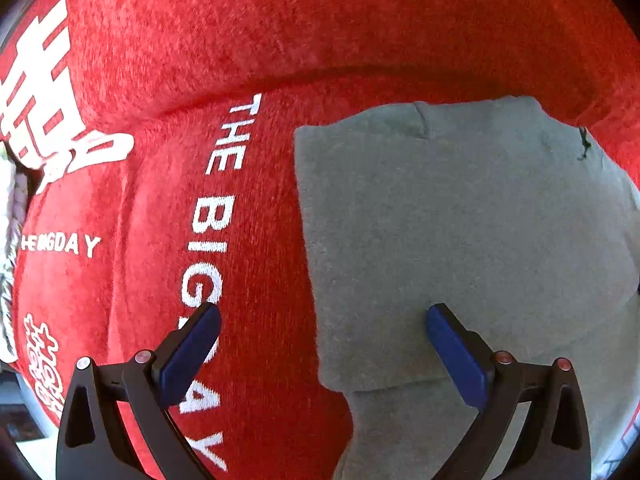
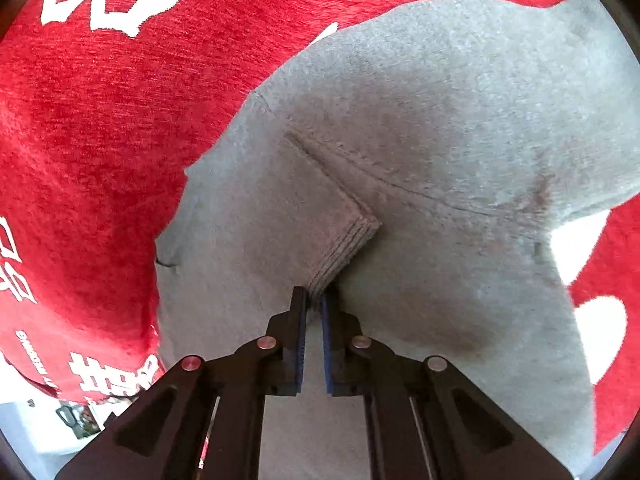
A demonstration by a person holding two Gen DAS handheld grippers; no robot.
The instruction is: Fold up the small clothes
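right claw (image 2: 314, 300) pinches the ribbed cuff (image 2: 344, 240) of a soft grey knit garment (image 2: 440, 120). left claw (image 1: 324, 320) spreads wide, blue pads over the garment's edge. it lies flat on a fuzzy red cloth (image 1: 260, 20) with white lettering.

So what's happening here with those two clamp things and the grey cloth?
A person is folding a small grey garment on a red blanket printed with white lettering, using a handheld gripper in each hand. The right gripper is shut on a ribbed cuff of the garment, pinching its edge. The left gripper is open above the garment's left edge, holding nothing. The garment already looks partly folded, with layers overlapping.
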